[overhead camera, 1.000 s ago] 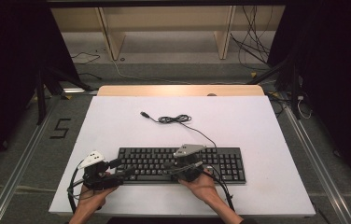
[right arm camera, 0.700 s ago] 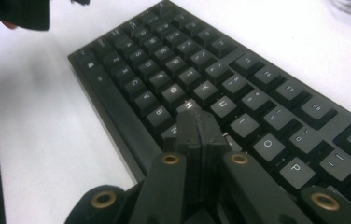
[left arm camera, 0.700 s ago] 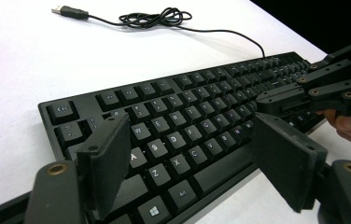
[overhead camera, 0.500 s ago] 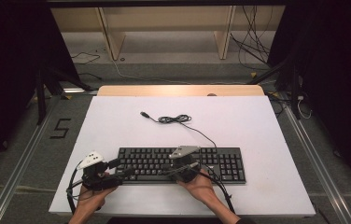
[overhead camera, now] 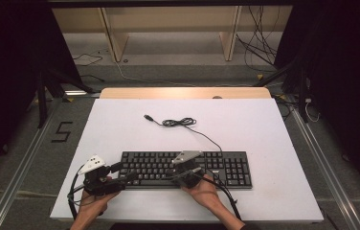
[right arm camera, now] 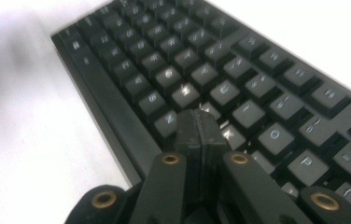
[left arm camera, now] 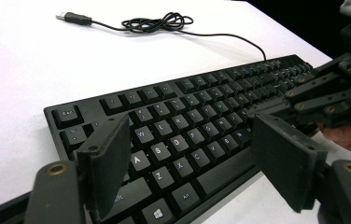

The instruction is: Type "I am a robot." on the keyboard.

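A black keyboard [overhead camera: 230, 167] lies on the white table [overhead camera: 264, 129] near its front edge. Its cable [overhead camera: 180, 122] coils behind it and ends in a loose USB plug [overhead camera: 146, 116]. My left gripper [overhead camera: 125, 171] sits at the keyboard's left end, open, its jaws straddling the left-hand letter keys [left arm camera: 164, 149] with nothing pressed between them. My right gripper [overhead camera: 168, 178] is shut and empty, pointing left over the middle of the keyboard. Its tip [right arm camera: 197, 123] hovers at or just above the keys around M [right arm camera: 185, 93]; whether it touches them I cannot tell.
The table's far half holds just the cable [left arm camera: 159, 21] and plug. A pale wooden strip [overhead camera: 185, 93] runs along the back edge, with shelving and loose floor cables beyond. Metal rails flank the table on both sides.
The right gripper has drifted slightly to the left over the keys. The left gripper has stayed where it was.
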`<state>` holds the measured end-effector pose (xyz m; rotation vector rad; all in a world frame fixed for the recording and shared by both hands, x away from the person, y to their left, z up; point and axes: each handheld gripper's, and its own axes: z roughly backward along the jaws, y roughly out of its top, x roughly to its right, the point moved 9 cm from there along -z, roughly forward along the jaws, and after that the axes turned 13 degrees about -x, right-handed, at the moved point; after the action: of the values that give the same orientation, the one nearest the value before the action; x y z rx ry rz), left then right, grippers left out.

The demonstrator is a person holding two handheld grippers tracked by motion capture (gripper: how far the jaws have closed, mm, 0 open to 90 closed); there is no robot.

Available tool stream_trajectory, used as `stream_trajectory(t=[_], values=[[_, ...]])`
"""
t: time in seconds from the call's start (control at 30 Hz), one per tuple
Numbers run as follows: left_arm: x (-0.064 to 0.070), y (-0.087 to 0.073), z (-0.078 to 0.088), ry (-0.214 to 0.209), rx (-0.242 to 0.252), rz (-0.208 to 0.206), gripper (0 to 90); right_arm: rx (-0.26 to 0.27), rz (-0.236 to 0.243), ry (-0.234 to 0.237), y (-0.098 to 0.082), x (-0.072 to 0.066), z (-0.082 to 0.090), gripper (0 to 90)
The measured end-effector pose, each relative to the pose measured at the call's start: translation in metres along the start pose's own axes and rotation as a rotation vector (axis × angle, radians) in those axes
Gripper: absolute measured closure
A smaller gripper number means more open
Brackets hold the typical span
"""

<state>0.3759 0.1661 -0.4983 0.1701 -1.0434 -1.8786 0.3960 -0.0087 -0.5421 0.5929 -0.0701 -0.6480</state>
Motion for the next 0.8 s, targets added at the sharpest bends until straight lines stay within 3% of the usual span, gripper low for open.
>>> stream_trajectory(t=[0.3,0.47,0.6,0.67,0.7,0.8], values=[[-0.001,0.000,0.001,0.007,0.007,0.003,28.5,0.014,-0.017,0.010,0.000,0.000,0.001,90.0],[-0.002,0.001,0.003,0.011,0.025,-0.003,28.5,0.068,-0.043,0.045,0.005,0.000,0.011,83.3],[-0.003,0.002,0.004,0.007,0.035,0.007,28.5,0.144,-0.057,0.093,0.011,0.000,0.027,67.4],[-0.003,0.002,0.004,0.008,0.036,0.007,28.5,0.146,-0.061,0.102,0.011,-0.001,0.029,62.3],[-0.003,0.002,0.004,0.008,0.037,0.007,28.5,0.140,-0.069,0.099,0.010,-0.001,0.031,53.1],[-0.003,0.002,0.004,0.011,0.034,0.007,28.5,0.148,-0.066,0.105,0.009,-0.001,0.034,48.0]])
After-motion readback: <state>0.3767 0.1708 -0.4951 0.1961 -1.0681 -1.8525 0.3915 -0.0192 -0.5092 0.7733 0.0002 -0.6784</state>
